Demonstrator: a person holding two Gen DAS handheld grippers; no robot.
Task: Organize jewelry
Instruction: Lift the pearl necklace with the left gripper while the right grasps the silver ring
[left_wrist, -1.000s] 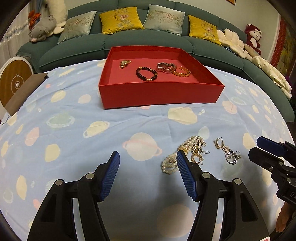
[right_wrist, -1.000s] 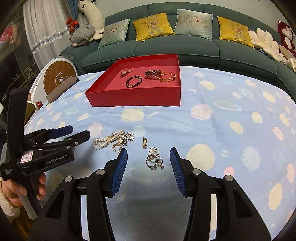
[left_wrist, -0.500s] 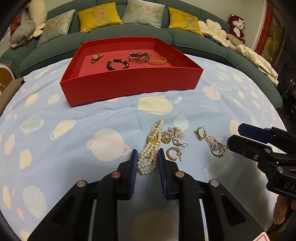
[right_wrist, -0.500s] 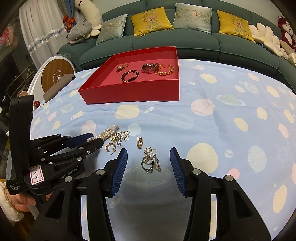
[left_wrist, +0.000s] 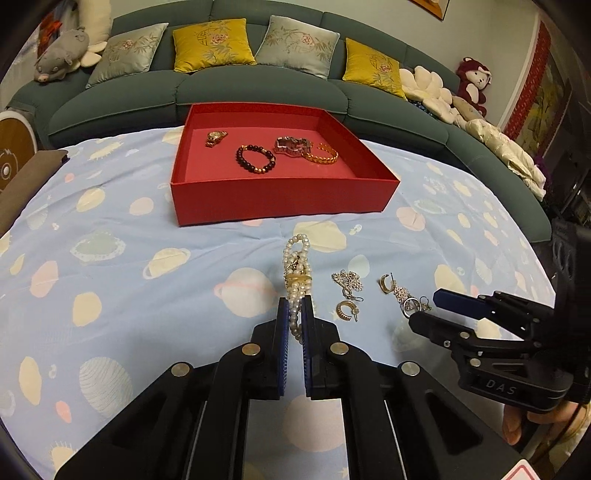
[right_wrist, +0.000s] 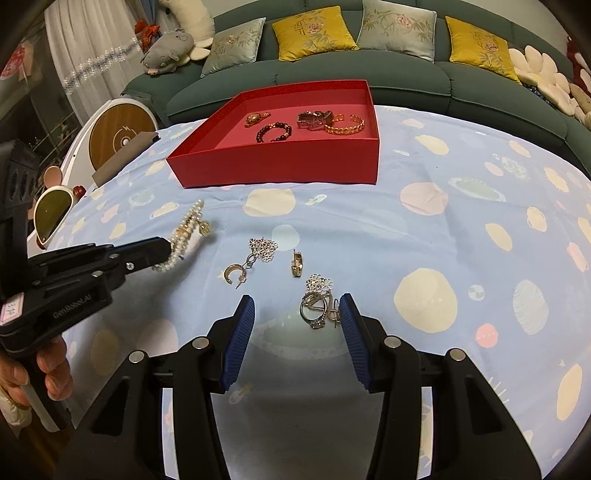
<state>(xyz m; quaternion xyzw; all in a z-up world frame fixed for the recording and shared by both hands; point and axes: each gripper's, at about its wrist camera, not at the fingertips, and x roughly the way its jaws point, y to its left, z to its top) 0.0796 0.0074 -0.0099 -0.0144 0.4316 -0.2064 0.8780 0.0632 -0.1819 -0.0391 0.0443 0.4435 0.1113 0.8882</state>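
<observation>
On my left, my left gripper (left_wrist: 295, 317) is clamped on the pearl bracelet (left_wrist: 297, 273), lifted off the planet-print cloth (left_wrist: 110, 295) (its far loop hangs free). Further right lie loose earrings (right_wrist: 251, 258). My right gripper (right_wrist: 297, 325) hovers half-open around a tangle of rings (right_wrist: 317, 302), gripping nothing. Beyond, the red box (left_wrist: 280, 199) holds bracelets and a watch.

A green sofa (left_wrist: 258, 92) with yellow cushions (left_wrist: 212, 44), a grey plush pig (right_wrist: 168, 48), sunglasses (right_wrist: 51, 216)
</observation>
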